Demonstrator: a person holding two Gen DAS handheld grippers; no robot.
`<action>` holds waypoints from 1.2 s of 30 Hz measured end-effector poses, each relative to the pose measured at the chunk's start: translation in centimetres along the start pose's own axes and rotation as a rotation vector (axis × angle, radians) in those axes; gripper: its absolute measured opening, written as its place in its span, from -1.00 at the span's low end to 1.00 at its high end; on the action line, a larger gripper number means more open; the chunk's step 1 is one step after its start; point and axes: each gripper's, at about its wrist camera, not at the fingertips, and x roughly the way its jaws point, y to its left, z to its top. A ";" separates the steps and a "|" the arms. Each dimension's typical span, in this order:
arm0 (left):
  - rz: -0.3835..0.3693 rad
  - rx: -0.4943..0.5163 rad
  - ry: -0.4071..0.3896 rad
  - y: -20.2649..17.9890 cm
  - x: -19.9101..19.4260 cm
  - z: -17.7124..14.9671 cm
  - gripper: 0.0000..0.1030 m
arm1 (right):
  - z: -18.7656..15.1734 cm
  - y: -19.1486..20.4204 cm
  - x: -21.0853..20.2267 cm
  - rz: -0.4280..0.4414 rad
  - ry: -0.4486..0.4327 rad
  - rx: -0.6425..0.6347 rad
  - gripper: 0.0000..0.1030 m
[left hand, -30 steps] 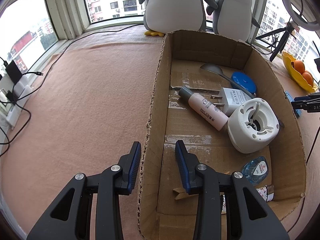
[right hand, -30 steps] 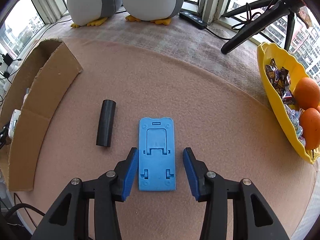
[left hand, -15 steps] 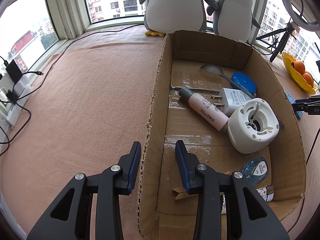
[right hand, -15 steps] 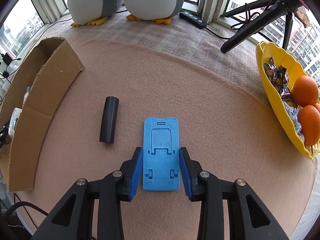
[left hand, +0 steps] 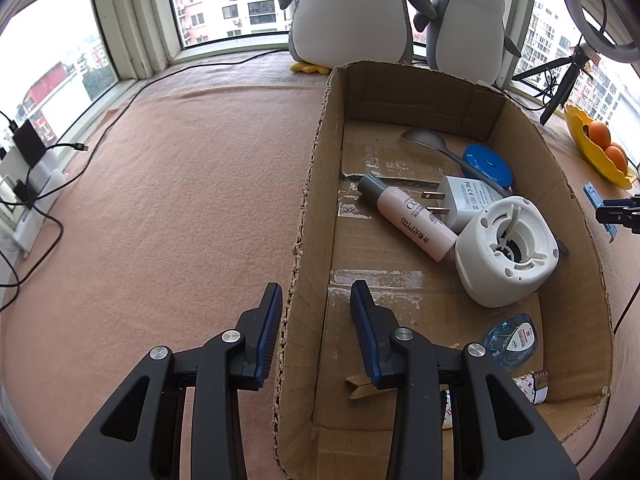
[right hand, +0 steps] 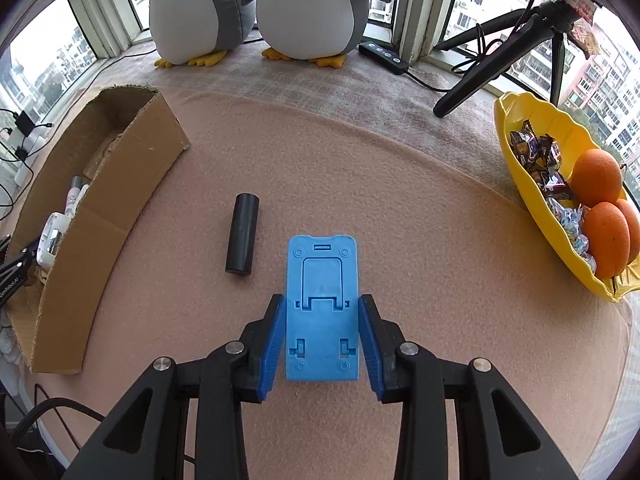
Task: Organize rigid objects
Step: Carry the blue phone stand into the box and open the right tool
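Note:
A blue plastic phone stand (right hand: 322,272) lies flat on the pink felt, and my right gripper (right hand: 322,312) is shut on its near half, both pads against its long sides. A black cylinder (right hand: 242,236) lies just left of it. The cardboard box (left hand: 400,92) holds a white round device (left hand: 506,254), a pink bottle (left hand: 408,216), a white charger plug (left hand: 466,198), a blue disc (left hand: 488,164) and a spoon (left hand: 424,138). My left gripper (left hand: 316,304) stands open astride the box's left wall, and the inner pad is clear of the cardboard.
The box (right hand: 100,216) stands left of the stand. A yellow bowl (right hand: 520,152) with oranges and sweets sits at the right edge. A black tripod (right hand: 492,60), a power strip and two plush penguins (right hand: 312,4) line the window side. Cables trail on the far left (left hand: 36,208).
My right gripper's jaws closed from either side of the blue stand onto it, and the gripper shifted slightly. The left gripper and the box stayed as they were.

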 end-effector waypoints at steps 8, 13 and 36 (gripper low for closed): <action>0.000 -0.001 -0.001 0.0 0.0 0.0 -0.30 | 0.8 1.8 -2.8 0.027 -0.076 -0.014 -0.37; 0.000 0.000 -0.001 0.0 0.0 0.0 -0.30 | 1.8 4.9 -4.9 0.061 -0.129 -0.064 -0.37; -0.002 -0.008 -0.010 0.2 0.0 0.0 -0.30 | 4.5 19.4 -5.5 0.238 -0.192 -0.229 -0.37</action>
